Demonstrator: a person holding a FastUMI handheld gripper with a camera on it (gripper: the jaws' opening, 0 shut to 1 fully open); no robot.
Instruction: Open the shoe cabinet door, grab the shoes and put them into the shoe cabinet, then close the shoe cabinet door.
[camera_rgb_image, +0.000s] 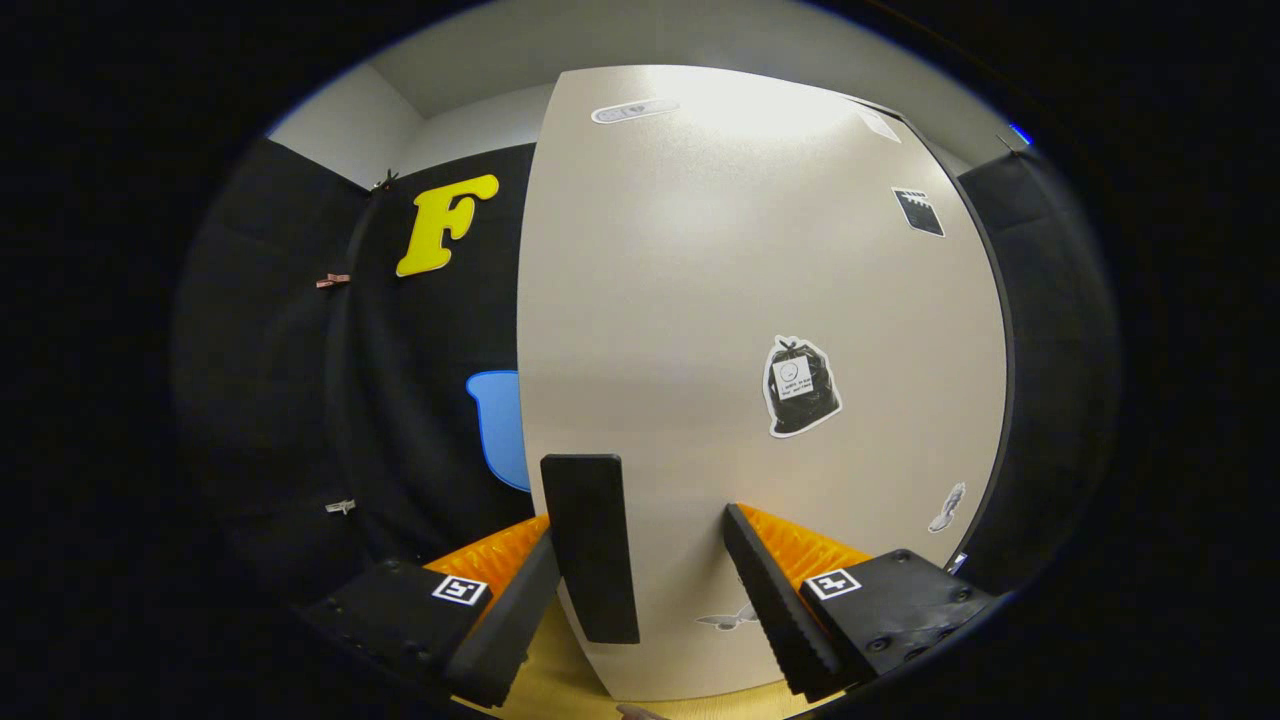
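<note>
The pale shoe cabinet door (720, 290) stands close in front of me, with several stickers on it. A black upright handle bar (590, 545) sits at the door's lower left edge. My gripper (640, 530) is open. The handle lies between the fingers, close to the left finger (505, 620). The right finger (775, 600) is apart from the handle and close to the door's face. Neither finger presses on the handle. I cannot tell whether the door is fully closed or slightly ajar.
Black cloth wall (400, 400) hangs to the left of the door and more of it (1050, 350) to the right. A strip of yellowish floor (560, 690) runs under the door's bottom edge.
</note>
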